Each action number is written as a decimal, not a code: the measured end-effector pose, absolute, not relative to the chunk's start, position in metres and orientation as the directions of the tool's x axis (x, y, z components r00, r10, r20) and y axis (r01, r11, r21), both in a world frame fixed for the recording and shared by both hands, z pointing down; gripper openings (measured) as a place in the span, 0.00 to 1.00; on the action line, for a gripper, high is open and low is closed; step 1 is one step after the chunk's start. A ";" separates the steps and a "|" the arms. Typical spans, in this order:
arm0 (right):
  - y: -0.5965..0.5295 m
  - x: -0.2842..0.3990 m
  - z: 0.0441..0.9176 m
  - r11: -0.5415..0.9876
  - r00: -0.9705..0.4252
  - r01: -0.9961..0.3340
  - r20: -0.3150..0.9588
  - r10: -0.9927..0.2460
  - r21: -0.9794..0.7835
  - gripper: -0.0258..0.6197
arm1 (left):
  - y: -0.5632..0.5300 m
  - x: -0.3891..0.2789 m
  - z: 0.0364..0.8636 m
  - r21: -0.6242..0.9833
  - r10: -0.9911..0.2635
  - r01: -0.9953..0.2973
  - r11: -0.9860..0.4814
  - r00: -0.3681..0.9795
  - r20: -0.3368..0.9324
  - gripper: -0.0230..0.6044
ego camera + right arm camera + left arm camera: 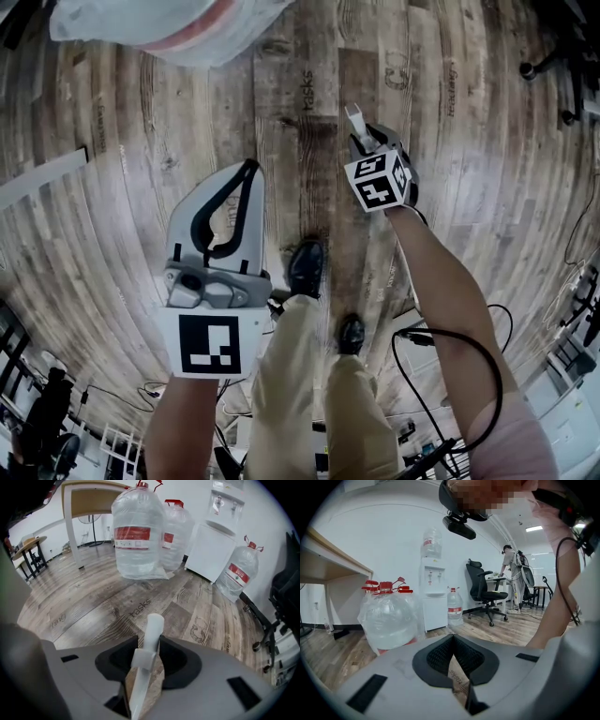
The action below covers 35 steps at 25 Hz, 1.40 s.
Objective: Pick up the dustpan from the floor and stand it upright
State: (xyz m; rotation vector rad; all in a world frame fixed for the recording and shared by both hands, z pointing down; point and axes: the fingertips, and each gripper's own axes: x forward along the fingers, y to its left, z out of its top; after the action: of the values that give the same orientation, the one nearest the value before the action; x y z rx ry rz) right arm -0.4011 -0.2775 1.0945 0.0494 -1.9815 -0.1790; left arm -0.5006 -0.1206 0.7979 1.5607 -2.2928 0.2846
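Wood-plank floor (112, 234) runs out to the water jugs (138, 536). The right tool (367, 142) clamps the dustpan handle (151, 634) above the floor, and the pan itself is out of sight. The left tool (246, 171) is closed on nothing. Best to lower the base flat and steady it before letting go.

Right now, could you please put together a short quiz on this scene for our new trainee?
1. True or false: the left gripper is holding the white handle.
2. Multiple choice: in the right gripper view, what stands beside the water dispenser? A) large water bottles B) a bicycle C) a sofa
3. Fill in: the word printed on the wooden floor just ahead of the right gripper is ____.
Key: 1 false: the right gripper is shut on the handle, and the left gripper is shut with nothing in it. 2 A. 3 tasks.
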 end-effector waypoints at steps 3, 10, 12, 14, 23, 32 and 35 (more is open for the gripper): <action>-0.278 -0.402 1.094 0.989 -0.405 0.024 0.906 -0.125 0.147 0.25 | -0.118 -0.498 0.794 0.015 -0.859 -0.931 0.364 -0.329 0.391 0.06; -0.281 -0.396 1.058 0.990 -0.438 -0.031 0.889 -0.136 0.137 0.24 | -0.114 -0.488 0.769 0.016 -0.858 -0.925 0.378 -0.344 0.381 0.06; -0.288 -0.394 1.039 0.988 -0.455 -0.049 0.878 -0.150 0.144 0.24 | -0.119 -0.482 0.755 0.020 -0.867 -0.927 0.375 -0.343 0.360 0.06; -0.296 -0.391 1.016 0.986 -0.479 -0.070 0.862 -0.166 0.151 0.23 | -0.125 -0.475 0.740 0.022 -0.877 -0.931 0.364 -0.334 0.345 0.06; -0.318 -0.360 0.894 0.973 -0.564 -0.171 0.795 -0.224 0.153 0.23 | -0.146 -0.451 0.649 0.042 -0.907 -0.939 0.343 -0.319 0.276 0.06; -0.322 -0.291 0.763 0.957 -0.631 -0.236 0.722 -0.282 0.168 0.22 | -0.145 -0.390 0.556 0.048 -0.926 -0.952 0.303 -0.282 0.250 0.06; -0.322 -0.261 0.722 0.953 -0.651 -0.251 0.698 -0.297 0.171 0.22 | -0.147 -0.367 0.522 0.046 -0.932 -0.953 0.299 -0.281 0.228 0.06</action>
State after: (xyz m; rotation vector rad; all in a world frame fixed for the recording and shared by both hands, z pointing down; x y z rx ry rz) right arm -0.2614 -0.3215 0.7218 0.3840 -2.3085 -0.0751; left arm -0.3674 -0.1466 0.5222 1.7384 -2.3536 0.1462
